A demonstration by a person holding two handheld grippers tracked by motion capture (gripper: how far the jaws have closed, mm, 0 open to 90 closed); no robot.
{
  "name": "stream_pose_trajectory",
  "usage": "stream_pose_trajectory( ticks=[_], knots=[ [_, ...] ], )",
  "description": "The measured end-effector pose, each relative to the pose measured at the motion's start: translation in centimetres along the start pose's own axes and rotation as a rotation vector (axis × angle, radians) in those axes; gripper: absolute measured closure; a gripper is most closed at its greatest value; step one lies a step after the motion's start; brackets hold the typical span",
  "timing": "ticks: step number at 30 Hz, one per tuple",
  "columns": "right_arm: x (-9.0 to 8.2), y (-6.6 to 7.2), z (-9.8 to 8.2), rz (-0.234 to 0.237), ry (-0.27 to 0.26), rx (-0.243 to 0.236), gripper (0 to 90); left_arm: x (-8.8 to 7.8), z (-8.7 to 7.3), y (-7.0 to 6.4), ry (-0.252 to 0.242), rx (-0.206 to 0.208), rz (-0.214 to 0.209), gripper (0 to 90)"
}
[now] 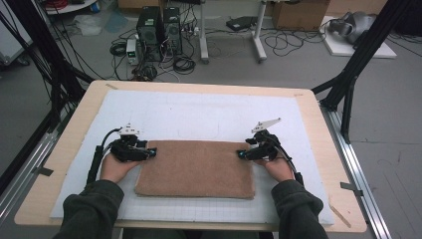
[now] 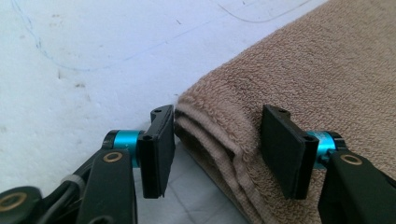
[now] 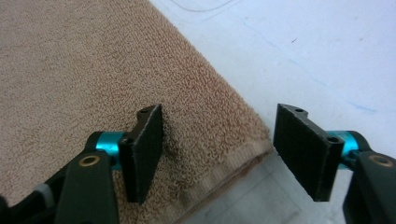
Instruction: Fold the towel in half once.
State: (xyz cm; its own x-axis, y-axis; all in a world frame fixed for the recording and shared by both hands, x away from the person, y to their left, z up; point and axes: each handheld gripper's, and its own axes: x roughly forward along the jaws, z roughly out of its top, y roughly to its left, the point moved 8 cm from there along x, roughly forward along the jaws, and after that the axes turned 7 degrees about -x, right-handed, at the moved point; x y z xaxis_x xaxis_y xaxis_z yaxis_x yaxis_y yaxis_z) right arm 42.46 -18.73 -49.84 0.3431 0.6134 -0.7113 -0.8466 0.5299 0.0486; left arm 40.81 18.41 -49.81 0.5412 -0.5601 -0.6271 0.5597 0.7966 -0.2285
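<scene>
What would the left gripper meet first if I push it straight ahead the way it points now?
The folded brown towel. The left gripper is open with its jaws astride the towel's near corner, so going on would likely drive the layered edge deeper between them; how close the corner already sits is hard to judge.

— Beyond the counter (image 1: 69, 149)?
— Two black computer towers (image 1: 159, 31) on the grey floor (image 1: 388, 124), ringed by tangled cables (image 1: 181, 63).
— Farther right?
— White stand legs (image 1: 259, 47), a cardboard box (image 1: 298, 14), black frame struts (image 1: 361, 55).
</scene>
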Motion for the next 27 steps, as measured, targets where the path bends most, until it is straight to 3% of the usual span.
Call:
stream_pose_trajectory(
  ticks=[2, 8, 12, 14, 19, 27],
  knots=[
    [0.0, 0.0, -0.1, 0.006, -0.005, 0.018, 34.8, 0.0, 0.0, 0.0, -0.001, 0.007, 0.006, 46.1],
    [-0.1, 0.6, 0.0, 0.044, -0.006, 0.017, 53.0, 0.0, -0.1, -0.2, 0.007, -0.007, -0.004, 50.7],
    [-0.1, 0.9, 0.0, 0.06, -0.012, 0.006, 61.4, -0.1, -0.1, -0.7, 0.013, -0.009, -0.022, 61.2],
    [-0.2, 1.0, -0.1, 0.058, -0.02, -0.001, 63.9, -0.1, -0.1, -0.9, 0.015, 0.004, -0.014, 66.1],
    [-0.2, 1.1, -0.2, 0.057, -0.044, 0.011, 66.9, -0.1, -0.1, -0.9, 0.018, -0.015, -0.022, 69.6],
    [-0.4, 1.2, 0.0, 0.039, -0.04, 0.0, 71.1, -0.3, 0.1, -1.5, 0.007, 0.012, 0.055, 76.7]
  ],
)
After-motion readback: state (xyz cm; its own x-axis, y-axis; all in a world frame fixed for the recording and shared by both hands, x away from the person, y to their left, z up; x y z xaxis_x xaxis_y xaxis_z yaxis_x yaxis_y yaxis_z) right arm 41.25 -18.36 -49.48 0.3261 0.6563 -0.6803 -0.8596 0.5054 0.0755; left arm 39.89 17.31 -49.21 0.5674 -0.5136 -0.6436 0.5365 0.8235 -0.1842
